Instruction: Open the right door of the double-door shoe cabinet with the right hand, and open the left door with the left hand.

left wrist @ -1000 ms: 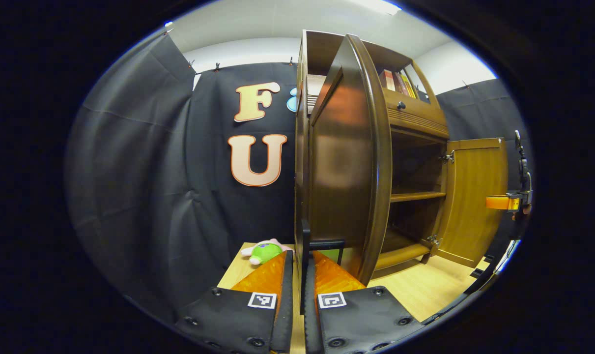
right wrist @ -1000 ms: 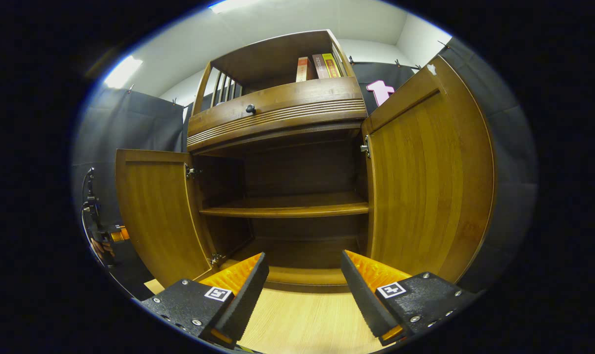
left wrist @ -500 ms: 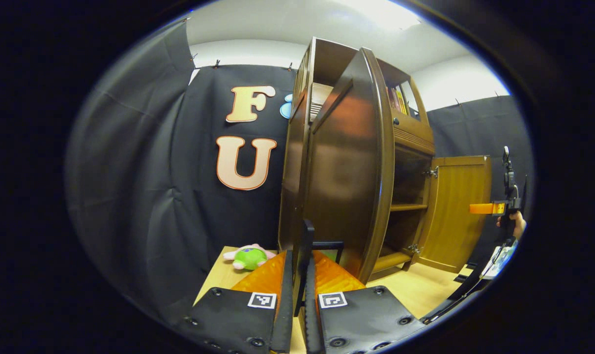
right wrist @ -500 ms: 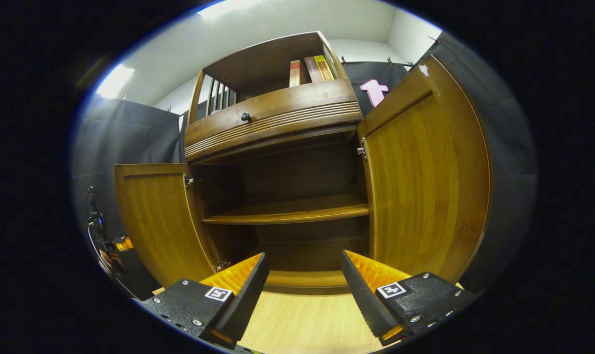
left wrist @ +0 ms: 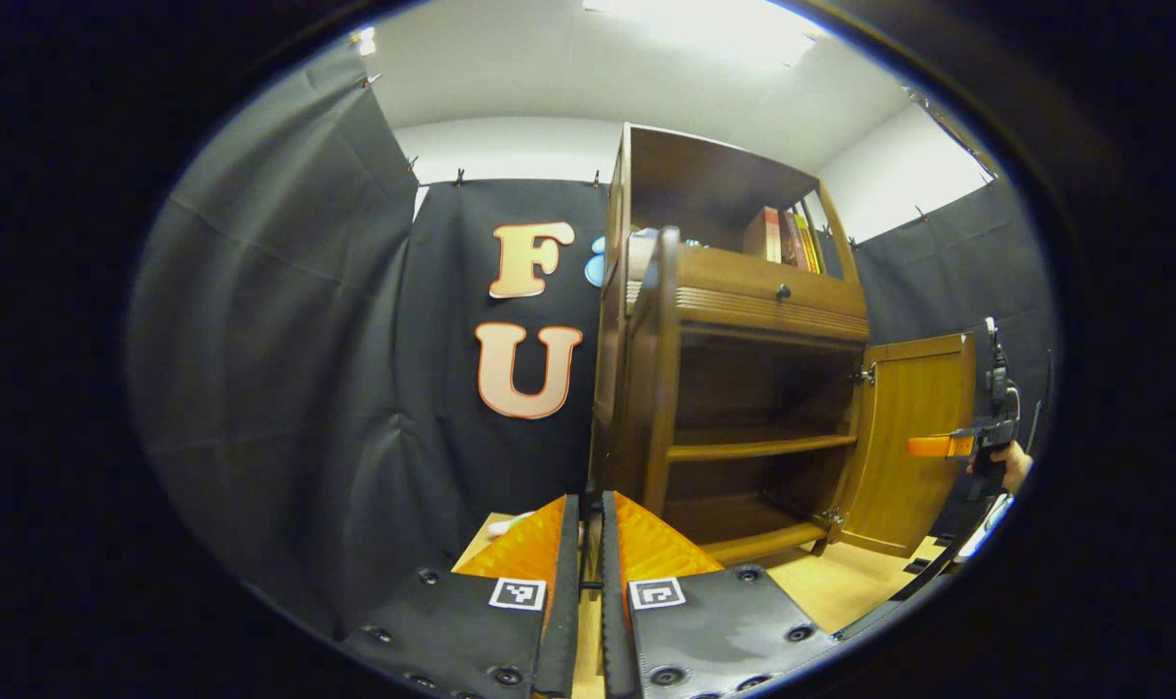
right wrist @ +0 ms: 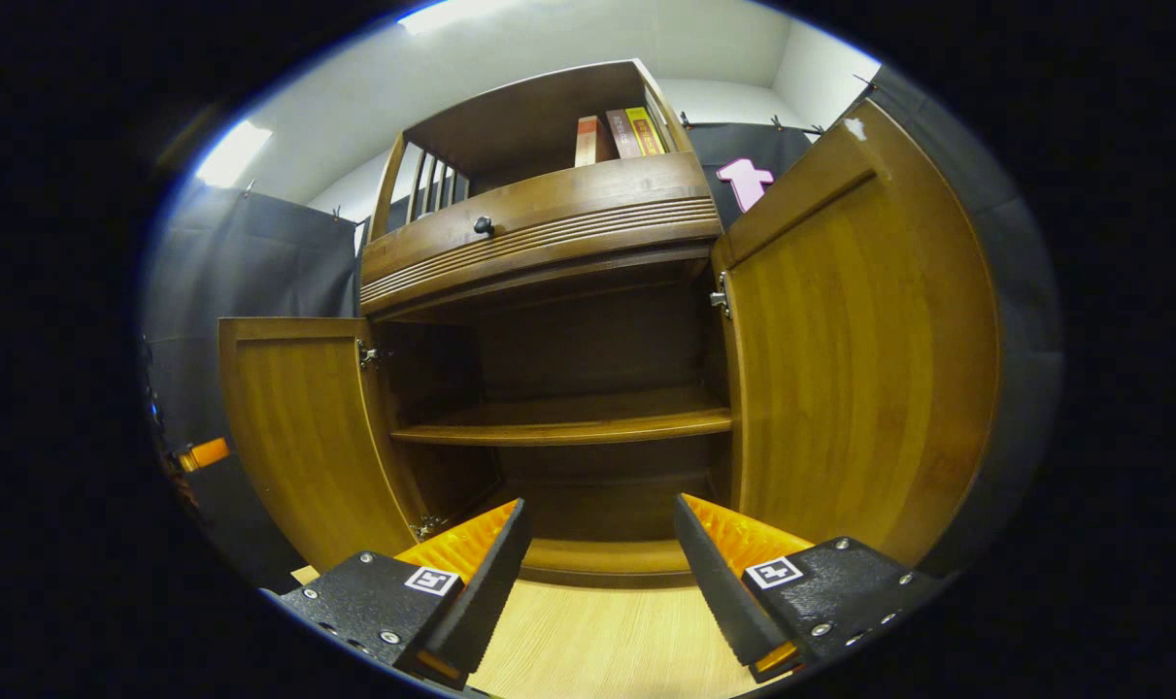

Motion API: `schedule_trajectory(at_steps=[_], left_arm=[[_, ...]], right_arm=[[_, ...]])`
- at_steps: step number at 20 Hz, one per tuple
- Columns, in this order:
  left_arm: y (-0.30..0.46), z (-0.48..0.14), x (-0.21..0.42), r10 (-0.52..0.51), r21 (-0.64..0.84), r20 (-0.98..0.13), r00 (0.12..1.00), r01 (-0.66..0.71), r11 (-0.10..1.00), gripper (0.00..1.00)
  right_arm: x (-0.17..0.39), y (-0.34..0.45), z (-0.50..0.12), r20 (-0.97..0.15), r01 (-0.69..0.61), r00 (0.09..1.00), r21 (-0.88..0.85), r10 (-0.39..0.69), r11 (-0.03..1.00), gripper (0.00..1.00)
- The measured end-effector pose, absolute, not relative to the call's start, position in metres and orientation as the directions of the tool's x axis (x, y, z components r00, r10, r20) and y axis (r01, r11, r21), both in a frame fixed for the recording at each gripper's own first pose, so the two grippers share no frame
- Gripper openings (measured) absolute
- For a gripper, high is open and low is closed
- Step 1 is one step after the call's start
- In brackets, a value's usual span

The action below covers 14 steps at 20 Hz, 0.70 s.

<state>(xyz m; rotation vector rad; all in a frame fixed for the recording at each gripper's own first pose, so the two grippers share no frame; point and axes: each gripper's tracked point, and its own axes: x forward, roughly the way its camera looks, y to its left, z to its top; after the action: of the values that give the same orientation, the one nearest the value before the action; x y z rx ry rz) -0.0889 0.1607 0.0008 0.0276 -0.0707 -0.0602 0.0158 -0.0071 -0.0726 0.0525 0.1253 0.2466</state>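
Cabinet [right wrist: 549,233] — ahead of parted fingers [right wrist: 471,582]

In the left gripper view, the left door [left wrist: 657,388], which a second ago filled the middle as a broad dark panel, now shows nearly edge-on as a narrow strip, so the cabinet's inner shelf [left wrist: 757,449] and the drawer [left wrist: 772,303] come into full sight. The left tongs [left wrist: 588,544] stay closed, and the dark handle seen between them earlier is now reduced to a thin sliver. The plush toy [left wrist: 508,525] is now mostly hidden behind the left finger. The right tongs [left wrist: 937,446] sit lower at the right edge. In the right gripper view, the left tongs [right wrist: 202,452] slide further toward the left edge, beside the left door [right wrist: 301,427].
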Motion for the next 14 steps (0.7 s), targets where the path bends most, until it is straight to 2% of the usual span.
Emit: schedule_trajectory(at_steps=[4, 8, 11, 14], left_arm=[[0.101, 0.032, -0.081, -0.076, 0.115, 0.11, 0.991, 0.063, 0.991, 0.18], [0.053, 0.026, -0.051, -0.102, 0.062, 0.066, 0.993, 0.098, 0.993, 0.17], [0.043, 0.022, -0.022, -0.057, -0.013, 0.077, 0.995, 0.058, 0.998, 0.14], [0.044, 0.007, -0.006, 0.052, 0.04, 0.057, 0.997, -0.054, 0.998, 0.18]], right_arm=[[0.018, 0.008, -0.073, -0.116, -0.283, 0.95, 0.076, 0.29, 0.956, 0.92], [0.012, 0.0, -0.068, -0.1, -0.265, 0.958, 0.053, 0.269, 0.963, 0.92], [0.003, -0.013, -0.068, -0.095, -0.232, 0.968, 0.038, 0.234, 0.972, 0.92], [-0.004, -0.025, -0.067, -0.09, -0.197, 0.976, 0.03, 0.199, 0.98, 0.92]])
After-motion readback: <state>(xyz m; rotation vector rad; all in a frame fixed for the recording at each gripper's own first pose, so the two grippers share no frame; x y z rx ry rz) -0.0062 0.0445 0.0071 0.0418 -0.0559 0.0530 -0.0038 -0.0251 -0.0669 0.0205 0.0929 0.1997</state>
